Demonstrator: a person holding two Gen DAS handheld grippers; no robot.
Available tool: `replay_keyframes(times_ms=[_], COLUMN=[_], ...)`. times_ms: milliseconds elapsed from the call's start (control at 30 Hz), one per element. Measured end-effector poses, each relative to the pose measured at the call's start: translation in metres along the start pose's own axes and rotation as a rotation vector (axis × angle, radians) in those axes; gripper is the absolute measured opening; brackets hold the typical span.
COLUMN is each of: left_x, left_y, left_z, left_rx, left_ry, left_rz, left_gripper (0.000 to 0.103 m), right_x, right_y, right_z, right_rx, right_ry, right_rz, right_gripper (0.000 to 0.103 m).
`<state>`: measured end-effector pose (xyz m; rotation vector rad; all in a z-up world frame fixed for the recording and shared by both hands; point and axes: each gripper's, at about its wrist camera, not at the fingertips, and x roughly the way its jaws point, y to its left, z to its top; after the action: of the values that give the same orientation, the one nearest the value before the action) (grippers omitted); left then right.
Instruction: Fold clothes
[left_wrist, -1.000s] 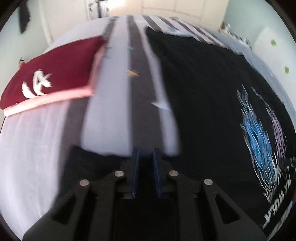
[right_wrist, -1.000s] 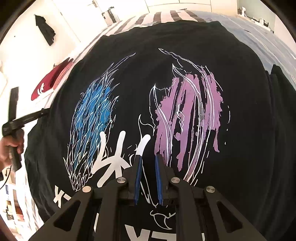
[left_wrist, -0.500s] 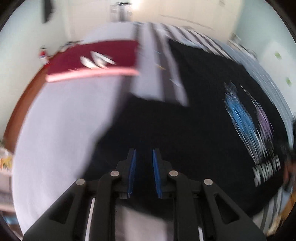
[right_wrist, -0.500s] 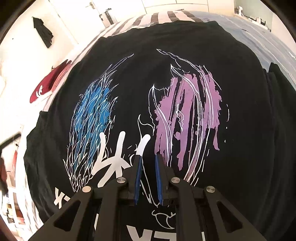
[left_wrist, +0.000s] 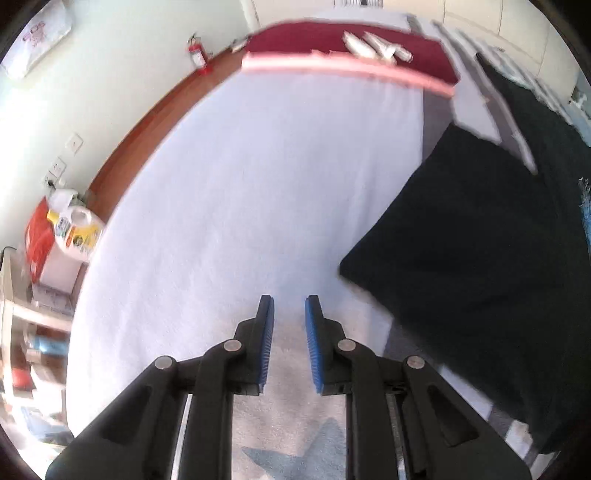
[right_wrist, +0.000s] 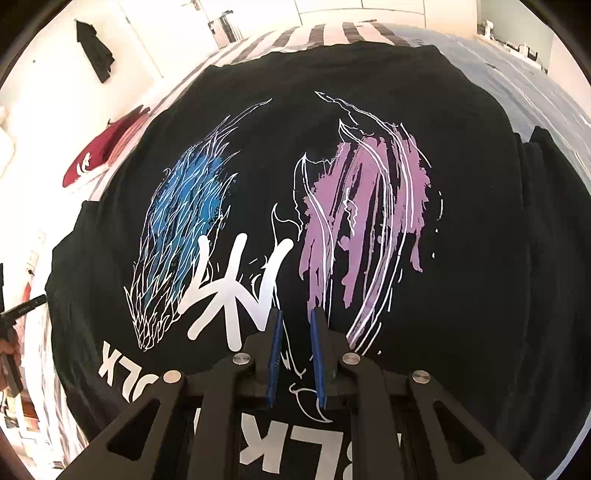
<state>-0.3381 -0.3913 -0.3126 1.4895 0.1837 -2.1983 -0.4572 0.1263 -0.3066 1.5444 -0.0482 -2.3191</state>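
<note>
Black cotton T-shirt (right_wrist: 369, 110) lies spread flat, print up, across most of the bed, on a grey-and-white striped blanket (right_wrist: 321, 33); blue and purple feathered graphics with white lettering fill its front. We see the right gripper (right_wrist: 294, 314) poised over the white lettering at the shirt's middle, its blue-padded fingers (right_wrist: 275, 354) a narrow gap apart with nothing pinched between them. In the left wrist view we see the left gripper (left_wrist: 288, 301) over bare white bedding (left_wrist: 240, 192), off the shirt; its fingers also stand a narrow gap apart and empty. The shirt's sleeve (left_wrist: 461, 229) lies to that gripper's right, apart from it. A folded maroon garment (left_wrist: 332, 40) with a pink edge sits at the far end of the bed. A detergent jug (left_wrist: 75, 232) stands beside the bed, left.
</note>
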Motion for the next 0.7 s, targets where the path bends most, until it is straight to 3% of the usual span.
replay_keyframes(times_ms=[67, 200, 300, 367, 400, 467, 533, 700], left_x=[-0.017, -0.025, -0.006, 0.013, 0.022, 0.019, 0.005, -0.036], left_y=[-0.020, -0.069, -0.088, -0.073, -0.066, -0.060, -0.065, -0.122], left_z=[0.004, 0.008, 0.013, 0.012, 0.014, 0.020, 0.026, 0.024], left_rx=[0.077, 0.175, 0.194, 0.145, 0.111, 0.066, 0.055, 0.150], left_ry=[-0.060, -0.089, -0.074, -0.057, -0.048, -0.051, -0.074, -0.149], left_rz=[-0.060, -0.210, -0.159, -0.059, -0.015, 0.055, 0.043, -0.118], left_gripper=[0.015, 0.018, 0.018, 0.018, 0.024, 0.024, 0.024, 0.025], right_x=[-0.001, -0.006, -0.015, -0.023, -0.027, -0.037, -0.046, -0.073], right_y=[-0.001, -0.005, -0.013, -0.021, -0.026, -0.043, -0.061, -0.118], right_z=[-0.001, -0.006, -0.008, -0.009, -0.009, -0.012, -0.015, -0.024], right_rx=[-0.021, -0.011, -0.001, 0.003, 0.006, 0.028, 0.051, 0.115], right_ry=[0.007, -0.009, -0.016, -0.022, -0.025, -0.032, -0.041, -0.075], right_rz=[0.019, 0.020, 0.012, 0.000, -0.007, -0.030, -0.053, -0.143], right_gripper=[0.014, 0.014, 0.014, 0.015, 0.018, 0.021, 0.021, 0.022])
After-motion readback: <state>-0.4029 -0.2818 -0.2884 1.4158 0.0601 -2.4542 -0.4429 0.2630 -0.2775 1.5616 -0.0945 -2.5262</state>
